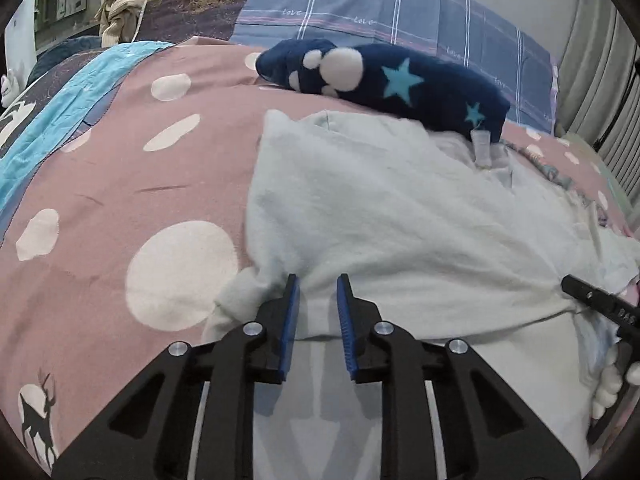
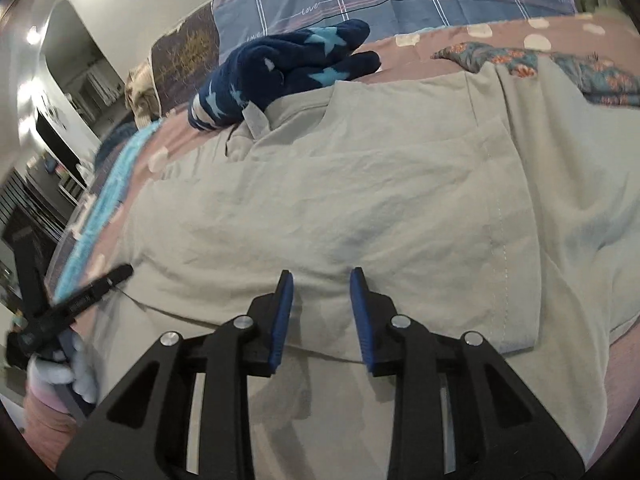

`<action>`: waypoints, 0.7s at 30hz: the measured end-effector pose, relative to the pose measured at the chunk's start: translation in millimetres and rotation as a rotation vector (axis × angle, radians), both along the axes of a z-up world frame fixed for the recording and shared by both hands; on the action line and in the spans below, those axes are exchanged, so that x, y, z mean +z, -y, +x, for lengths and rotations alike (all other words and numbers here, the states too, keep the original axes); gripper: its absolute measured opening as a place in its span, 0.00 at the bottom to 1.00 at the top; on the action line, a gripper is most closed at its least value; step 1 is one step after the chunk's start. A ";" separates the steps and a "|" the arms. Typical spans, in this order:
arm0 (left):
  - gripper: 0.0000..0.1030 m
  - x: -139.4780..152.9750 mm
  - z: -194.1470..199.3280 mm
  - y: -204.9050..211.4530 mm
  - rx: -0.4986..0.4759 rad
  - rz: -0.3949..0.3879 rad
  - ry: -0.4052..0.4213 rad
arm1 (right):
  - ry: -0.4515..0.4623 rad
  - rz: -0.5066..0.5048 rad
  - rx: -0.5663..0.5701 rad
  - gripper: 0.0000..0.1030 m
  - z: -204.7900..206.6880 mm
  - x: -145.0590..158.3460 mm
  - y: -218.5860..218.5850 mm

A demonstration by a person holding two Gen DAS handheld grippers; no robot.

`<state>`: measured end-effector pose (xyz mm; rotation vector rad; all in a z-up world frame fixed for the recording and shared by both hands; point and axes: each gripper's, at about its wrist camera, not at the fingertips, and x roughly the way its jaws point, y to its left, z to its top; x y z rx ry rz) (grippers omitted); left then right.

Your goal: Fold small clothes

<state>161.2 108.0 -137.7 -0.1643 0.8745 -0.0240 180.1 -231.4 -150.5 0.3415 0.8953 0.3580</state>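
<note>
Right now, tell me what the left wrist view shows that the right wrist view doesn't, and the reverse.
Only the left wrist view: a black deer print on the pink spotted bedcover, and the right gripper's finger at the shirt's right edge.

Only the right wrist view: a floral cloth beyond the shirt, and the left gripper at the shirt's left edge.

Both: the pale shirt spread flat, the navy starred fleece behind it, the blue checked pillow, and each view's own jaws open over the shirt.
</note>
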 end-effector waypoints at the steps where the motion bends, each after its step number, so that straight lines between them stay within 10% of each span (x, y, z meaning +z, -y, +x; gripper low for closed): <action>1: 0.22 7.5 -0.4 -7.7 0.019 -0.035 0.011 | 0.007 0.013 -0.005 0.29 -1.5 1.3 2.3; 4: 0.28 34.4 5.4 -32.0 0.065 -0.099 0.077 | 0.035 0.036 -0.035 0.35 -11.1 10.2 7.7; 6: 0.53 44.3 19.9 -35.7 0.056 -0.112 0.083 | 0.073 0.031 -0.048 0.39 -20.1 25.1 13.0; 13: 0.56 15.7 110.4 -38.2 0.038 -0.085 -0.076 | 0.149 -0.115 -0.096 0.51 -55.4 53.0 40.4; 14: 0.47 9.0 119.5 -39.6 0.041 -0.093 -0.089 | 0.134 -0.128 -0.102 0.51 -57.3 49.7 43.9; 15: 0.09 5.4 126.4 -40.5 0.039 -0.107 -0.089 | 0.117 -0.139 -0.111 0.51 -59.8 44.4 48.5; 18: 0.04 14.8 127.7 -45.5 0.013 -0.192 0.001 | 0.066 -0.146 -0.152 0.51 -62.2 28.1 61.9; 21: 0.05 14.3 116.1 -49.4 0.007 -0.101 0.069 | 0.039 -0.091 -0.168 0.51 -61.1 12.9 69.7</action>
